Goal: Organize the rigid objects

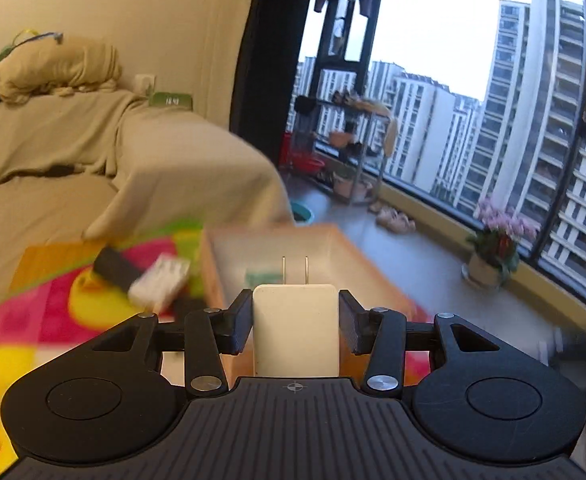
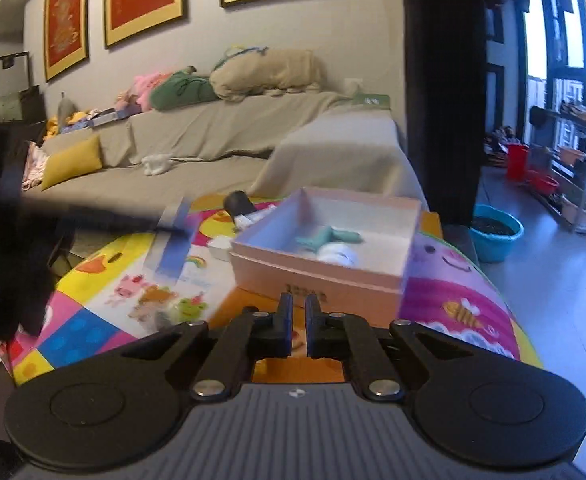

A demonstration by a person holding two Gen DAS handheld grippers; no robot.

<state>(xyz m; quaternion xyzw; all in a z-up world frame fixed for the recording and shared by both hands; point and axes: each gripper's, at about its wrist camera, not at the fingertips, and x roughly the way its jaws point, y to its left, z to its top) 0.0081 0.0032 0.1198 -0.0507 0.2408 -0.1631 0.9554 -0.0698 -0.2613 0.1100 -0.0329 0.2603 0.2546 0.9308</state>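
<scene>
My left gripper [image 1: 295, 300] is shut on a white plug charger [image 1: 295, 332], prongs pointing forward, held above the near edge of an open cardboard box [image 1: 369, 264]. In the right wrist view the same pink-walled box [image 2: 317, 276] holds a teal object [image 2: 325, 236] and a white round object [image 2: 339, 254]. My right gripper [image 2: 299, 308] is shut and empty, just in front of the box. A black object [image 1: 113, 268] and a white packet [image 1: 161, 280] lie left of the box on the colourful mat [image 2: 105, 280].
A blurred dark arm [image 2: 21, 240] fills the left of the right wrist view. A covered sofa [image 2: 213, 140] stands behind the table. A blue basin [image 2: 495, 236], shelves and a flower pot [image 1: 493, 256] stand by the window.
</scene>
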